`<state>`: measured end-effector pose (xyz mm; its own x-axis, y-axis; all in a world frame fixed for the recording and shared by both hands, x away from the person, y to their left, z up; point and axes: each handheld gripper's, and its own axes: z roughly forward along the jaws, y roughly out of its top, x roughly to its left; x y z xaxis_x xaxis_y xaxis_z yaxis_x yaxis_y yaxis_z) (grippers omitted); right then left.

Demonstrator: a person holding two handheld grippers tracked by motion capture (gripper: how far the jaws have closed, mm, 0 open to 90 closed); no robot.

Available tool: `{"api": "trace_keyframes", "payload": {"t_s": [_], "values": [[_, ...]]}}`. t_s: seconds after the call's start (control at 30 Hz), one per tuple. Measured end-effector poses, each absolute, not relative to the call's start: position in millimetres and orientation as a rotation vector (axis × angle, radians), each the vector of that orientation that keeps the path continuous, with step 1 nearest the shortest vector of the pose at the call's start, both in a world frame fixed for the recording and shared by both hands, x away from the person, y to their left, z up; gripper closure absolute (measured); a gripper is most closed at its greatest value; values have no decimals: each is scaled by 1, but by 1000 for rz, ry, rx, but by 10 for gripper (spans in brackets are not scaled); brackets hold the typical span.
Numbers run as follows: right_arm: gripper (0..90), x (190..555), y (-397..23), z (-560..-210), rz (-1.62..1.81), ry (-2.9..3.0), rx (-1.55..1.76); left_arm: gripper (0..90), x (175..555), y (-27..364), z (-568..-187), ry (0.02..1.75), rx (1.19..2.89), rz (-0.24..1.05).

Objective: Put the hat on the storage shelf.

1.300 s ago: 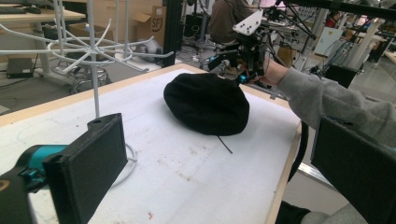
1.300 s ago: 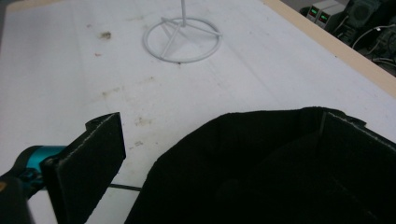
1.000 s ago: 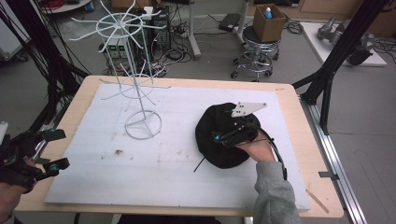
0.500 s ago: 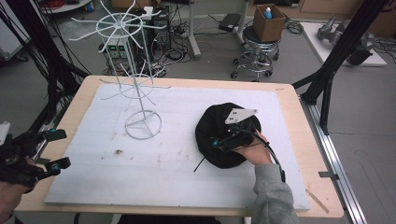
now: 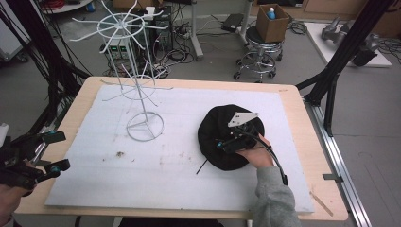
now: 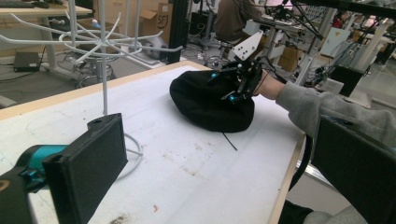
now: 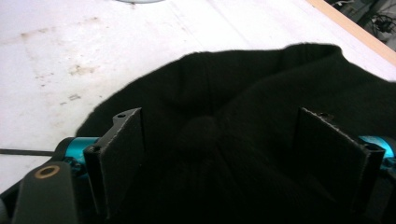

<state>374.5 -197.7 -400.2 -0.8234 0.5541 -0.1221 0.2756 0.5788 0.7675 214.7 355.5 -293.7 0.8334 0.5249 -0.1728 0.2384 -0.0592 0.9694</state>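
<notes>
Black knitted fabric cap (image 5: 227, 135) lies on the right half of the white foam-covered table (image 5: 165, 156); right gripper (image 5: 231, 139) pressed down into it, jaws have just been closing, cloth bunched between them but pads not yet clamped per right gripper view; left gripper (image 5: 45, 151) wide open at left table edge; left gripper view adds white wire rack (image 6: 105, 56) beyond its jaw.
</notes>
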Motion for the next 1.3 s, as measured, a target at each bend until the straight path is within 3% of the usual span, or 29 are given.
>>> {"api": "trace_keyframes", "payload": {"t_s": [0.27,0.53,0.63,1.3], "values": [[253,375,-202,-401,1115,2466,682,37,213,357,-293,600,1640,256],[568,375,-205,-402,1096,2496,688,37,213,362,-292,608,1624,264],[634,374,-205,-400,1078,2479,698,37,213,361,-292,610,1629,263],[684,368,-212,-381,1237,2386,757,37,213,357,-293,605,1637,258]]}}
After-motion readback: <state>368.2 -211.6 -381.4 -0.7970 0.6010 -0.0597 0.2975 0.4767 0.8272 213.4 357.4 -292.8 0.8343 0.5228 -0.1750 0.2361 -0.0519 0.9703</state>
